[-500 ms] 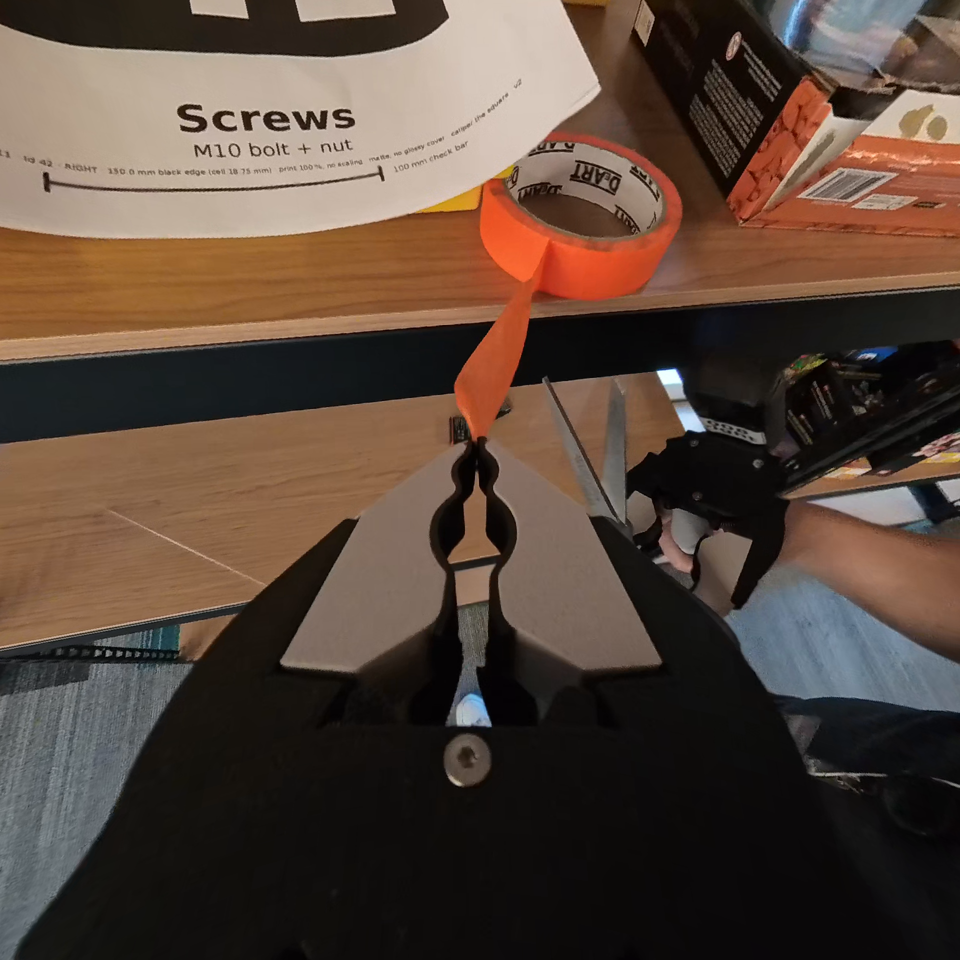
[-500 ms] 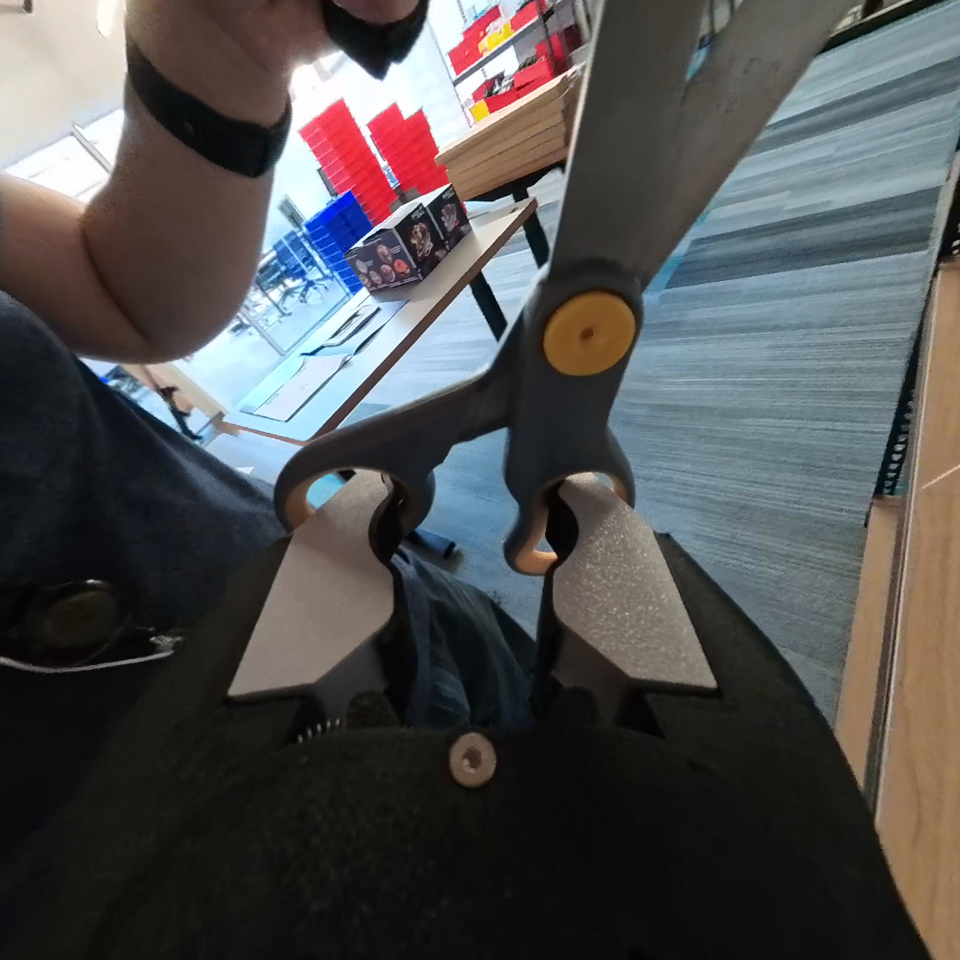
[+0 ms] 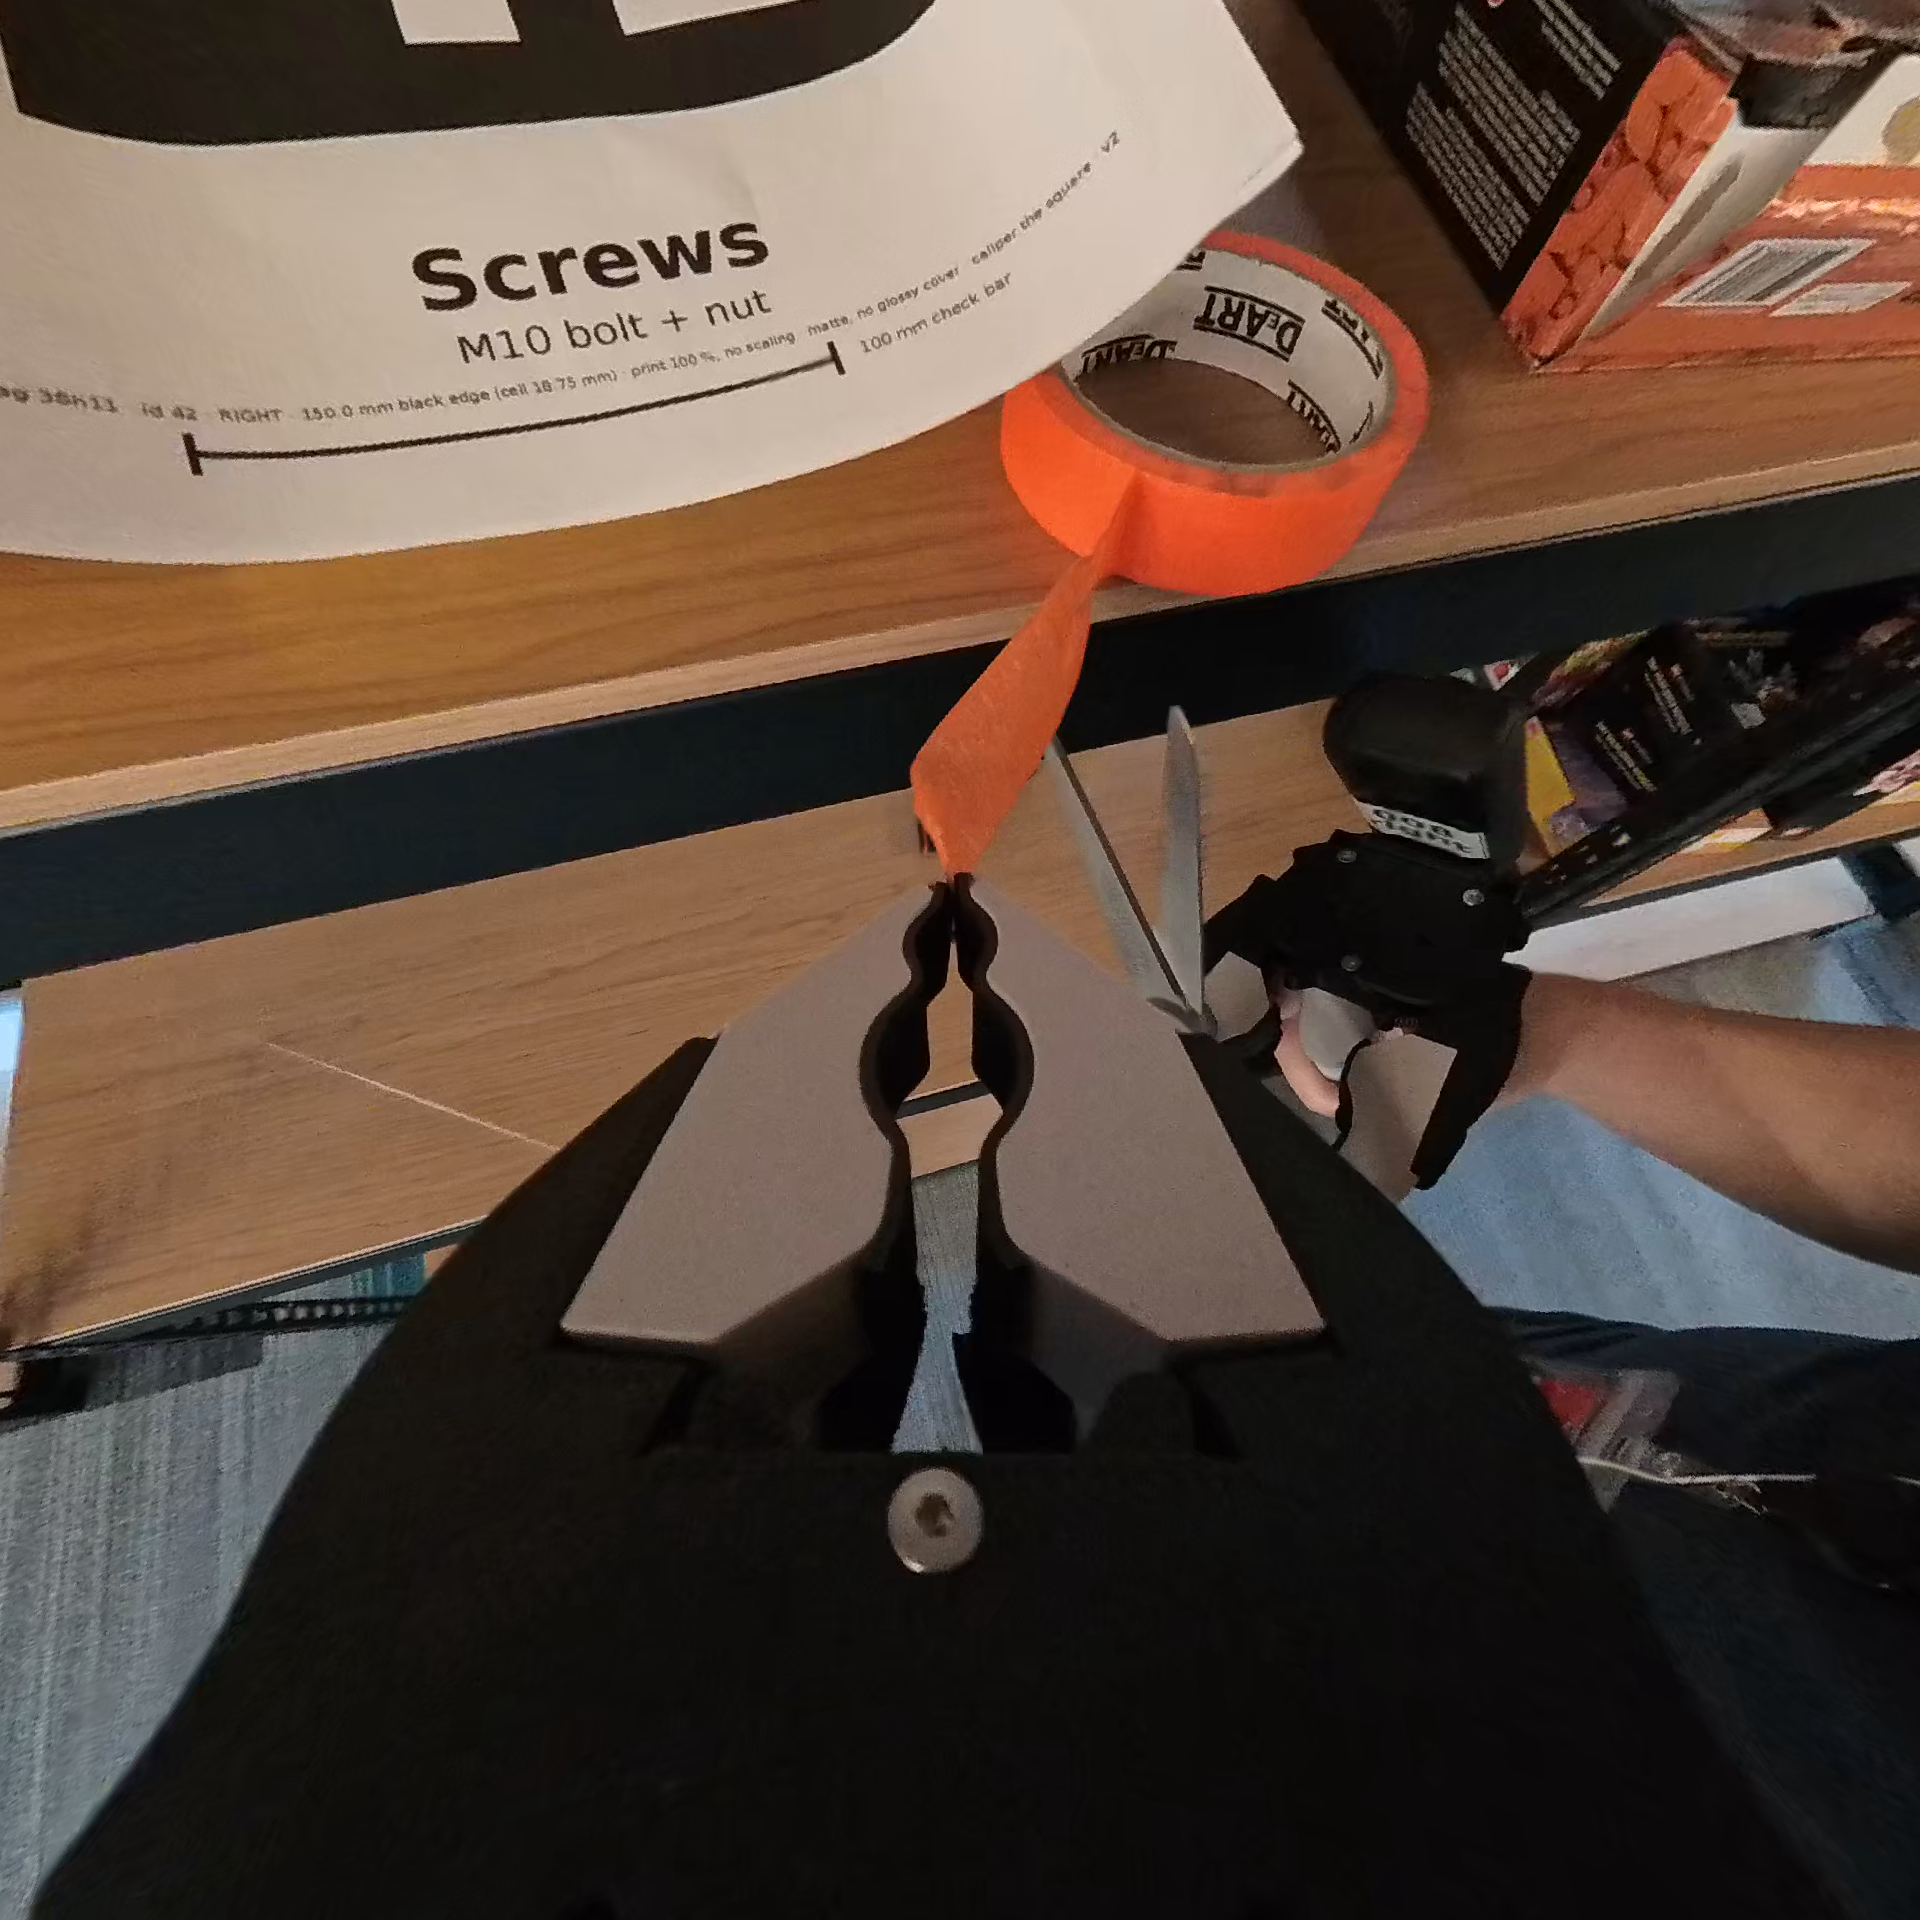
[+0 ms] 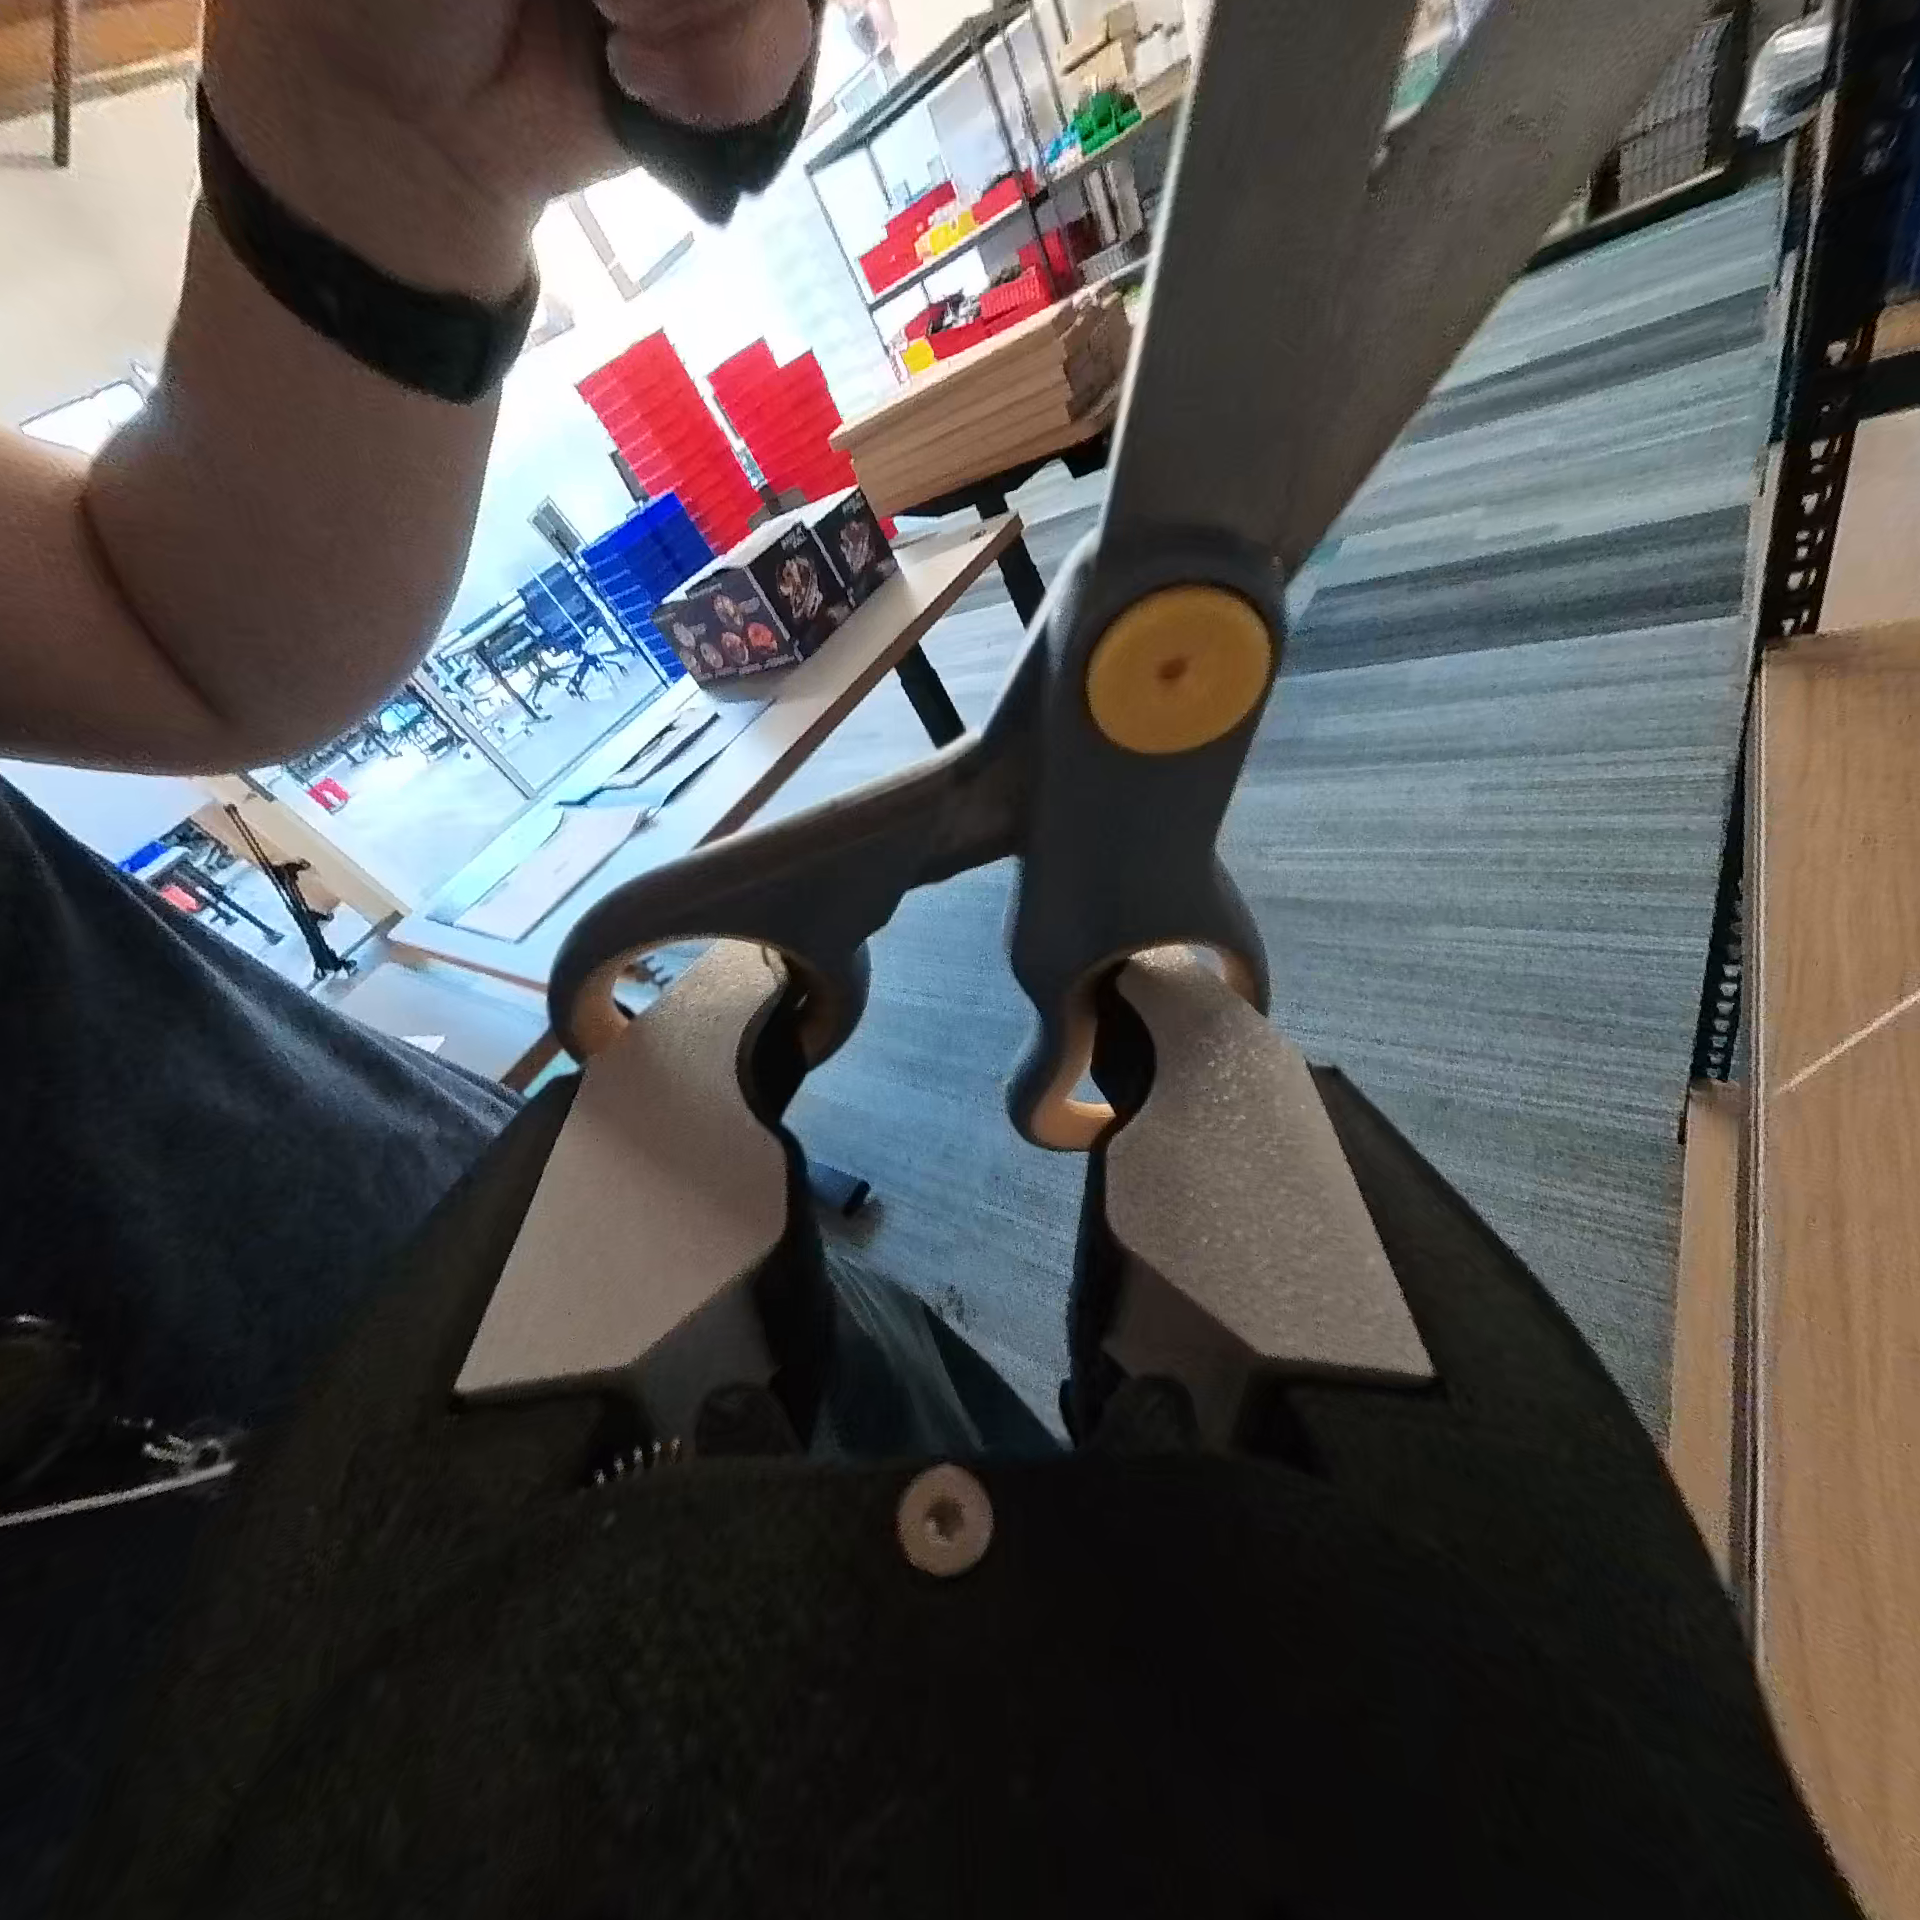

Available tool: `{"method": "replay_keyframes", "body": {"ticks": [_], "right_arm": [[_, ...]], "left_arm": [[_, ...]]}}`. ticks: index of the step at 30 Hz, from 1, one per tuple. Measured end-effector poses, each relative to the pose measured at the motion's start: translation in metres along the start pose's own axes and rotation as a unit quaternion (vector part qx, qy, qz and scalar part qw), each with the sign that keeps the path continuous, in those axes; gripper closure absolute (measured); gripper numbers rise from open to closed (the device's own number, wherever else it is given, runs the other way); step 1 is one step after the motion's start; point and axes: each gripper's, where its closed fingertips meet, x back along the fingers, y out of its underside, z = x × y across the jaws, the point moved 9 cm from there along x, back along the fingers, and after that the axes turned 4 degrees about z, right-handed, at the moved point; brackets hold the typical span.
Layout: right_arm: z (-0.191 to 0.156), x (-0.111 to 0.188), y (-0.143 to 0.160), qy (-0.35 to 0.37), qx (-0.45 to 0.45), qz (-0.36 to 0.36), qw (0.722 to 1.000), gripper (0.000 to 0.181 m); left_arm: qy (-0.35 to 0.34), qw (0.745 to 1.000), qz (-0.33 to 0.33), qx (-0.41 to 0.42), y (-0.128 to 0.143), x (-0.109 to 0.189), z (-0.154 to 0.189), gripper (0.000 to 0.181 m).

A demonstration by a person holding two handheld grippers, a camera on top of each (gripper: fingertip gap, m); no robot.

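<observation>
An orange tape roll point(image 3: 1216, 436) lies on the upper wooden shelf point(image 3: 416, 644). A strip of tape point(image 3: 1008, 717) runs from it down over the shelf edge to my left gripper point(image 3: 951, 888), which is shut on the strip's end. My right gripper point(image 4: 951, 997) has its fingers spread inside the two handle loops of grey scissors point(image 4: 1132, 831) with a yellow pivot. It also shows in the left wrist view point(image 3: 1382, 935), to the right of the strip. The scissor blades point(image 3: 1179, 852) stand open and point up, with the left blade's tip at the strip's right edge.
A white printed sheet point(image 3: 582, 260) and black-and-orange boxes point(image 3: 1621, 156) lie on the upper shelf. A lower wooden shelf point(image 3: 416, 1039) sits behind my left gripper. In the right wrist view there are a black rack upright point(image 4: 1808, 416), grey carpet point(image 4: 1455, 831), a table with boxes point(image 4: 779, 603) and a person's arm point(image 4: 270, 468). About 15 centimetres separates my left fingertips from my right.
The right gripper has lifted the open scissors up and left, bringing the blade tips close to the strip. The left gripper still holds the strip taut.
</observation>
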Motion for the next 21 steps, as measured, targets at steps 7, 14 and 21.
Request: {"method": "replay_keyframes", "body": {"ticks": [7,14,21], "right_arm": [[0.010,-0.007,-0.010,0.016,0.007,0.025,1.000,0.130],[0.011,-0.012,-0.021,0.029,0.012,0.037,0.999,0.130],[0.010,-0.013,-0.034,0.038,0.013,0.051,0.998,0.131]], "left_arm": [[0.012,1.000,-0.011,-0.004,0.000,-0.004,-0.005,0.181],[0.017,1.000,-0.013,-0.017,-0.002,-0.007,-0.011,0.181],[0.024,0.999,-0.009,-0.022,-0.001,-0.006,-0.014,0.181]]}}
